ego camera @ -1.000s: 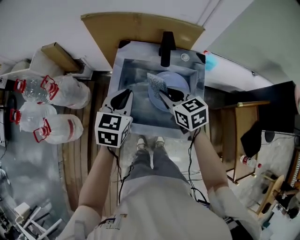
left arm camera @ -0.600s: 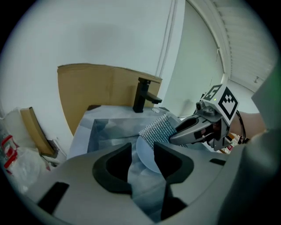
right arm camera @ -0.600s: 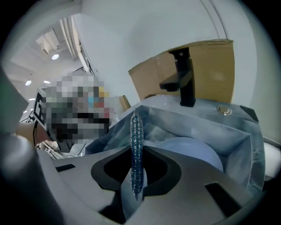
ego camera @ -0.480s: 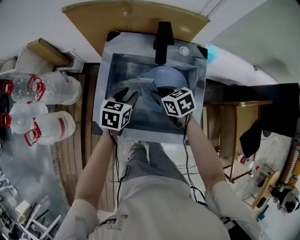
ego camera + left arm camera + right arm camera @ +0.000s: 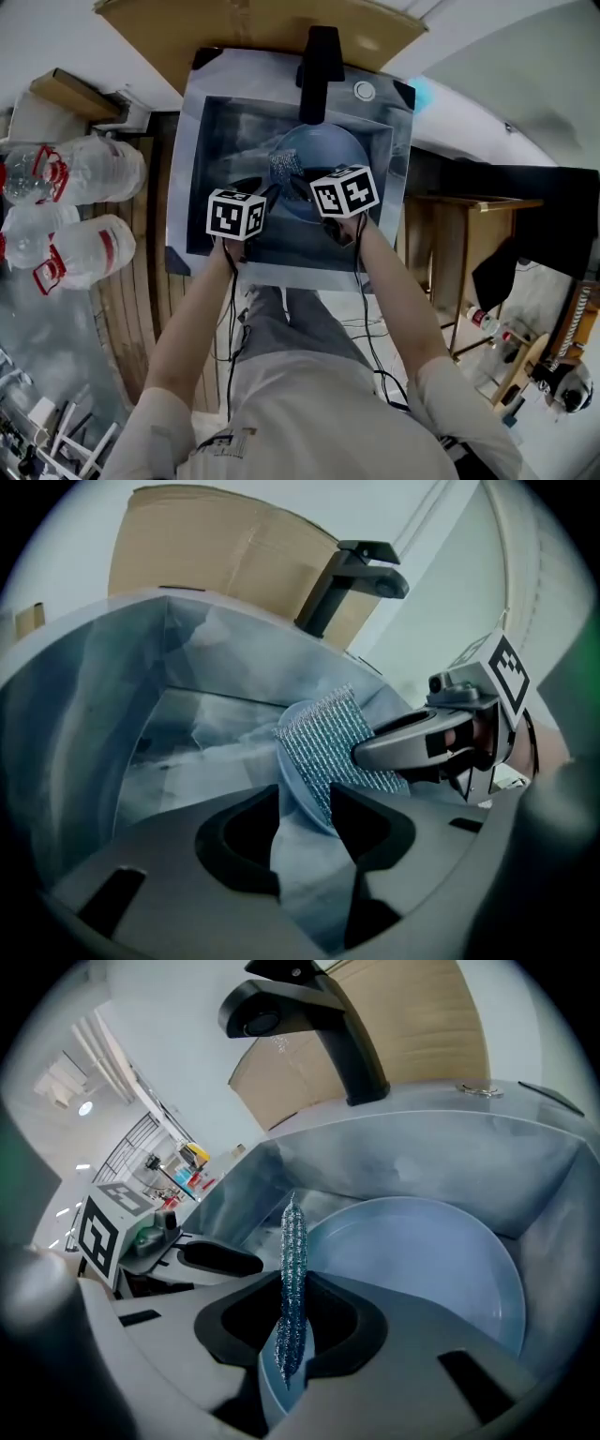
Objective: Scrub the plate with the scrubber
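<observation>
A pale blue plate [image 5: 328, 150] leans in the steel sink [image 5: 220, 141]. My right gripper [image 5: 298, 186] is shut on a silver mesh scrubber [image 5: 284, 167], which stands against the plate's left part. In the right gripper view the scrubber [image 5: 292, 1269] shows edge-on between the jaws, with the plate [image 5: 422, 1260] behind it. My left gripper [image 5: 260, 190] has just been opening its jaws and stands open at the plate's left rim. In the left gripper view that rim [image 5: 298, 785] runs between the open jaws without being pinched, and the scrubber [image 5: 328, 742] and right gripper [image 5: 389, 750] are just ahead.
A black faucet [image 5: 319, 61] rises at the sink's far edge in front of a wooden board [image 5: 234, 23]. Large water bottles [image 5: 89, 173] lie on the floor at the left. A wooden side table [image 5: 469, 244] stands at the right.
Both grippers have sunk into the sink toward the plate. The left gripper's jaws, shut a second ago, now stand apart. The scrubber stays in the right gripper.
</observation>
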A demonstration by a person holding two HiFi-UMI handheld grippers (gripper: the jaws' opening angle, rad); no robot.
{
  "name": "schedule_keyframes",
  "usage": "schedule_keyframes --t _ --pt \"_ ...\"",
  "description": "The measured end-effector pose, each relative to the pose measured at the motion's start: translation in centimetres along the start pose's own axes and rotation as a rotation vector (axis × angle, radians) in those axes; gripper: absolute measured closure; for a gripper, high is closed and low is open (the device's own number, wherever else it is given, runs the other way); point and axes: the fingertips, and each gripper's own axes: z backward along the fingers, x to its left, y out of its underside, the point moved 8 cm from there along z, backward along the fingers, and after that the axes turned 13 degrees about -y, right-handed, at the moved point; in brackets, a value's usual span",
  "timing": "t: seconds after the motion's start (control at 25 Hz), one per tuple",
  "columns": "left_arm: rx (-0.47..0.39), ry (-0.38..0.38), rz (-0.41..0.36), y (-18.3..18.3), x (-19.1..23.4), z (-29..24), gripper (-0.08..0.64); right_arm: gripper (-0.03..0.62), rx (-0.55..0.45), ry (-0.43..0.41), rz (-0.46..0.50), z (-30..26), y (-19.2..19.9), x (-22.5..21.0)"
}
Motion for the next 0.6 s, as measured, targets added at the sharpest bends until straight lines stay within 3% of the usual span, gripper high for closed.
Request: schedule_keyframes --t 0.36,0.6 --pt "0.047 0.012 0.030 0.9 0.2 -2.4 0.380 0.492 0.085 0.092 0.097 -1.1 -0.6 -2.0" --pt "0.062 0.018 0.141 1.2 0.4 -3.3 0.434 0.495 0.148 0.144 0.187 -2.0 -0.1 -3.2"
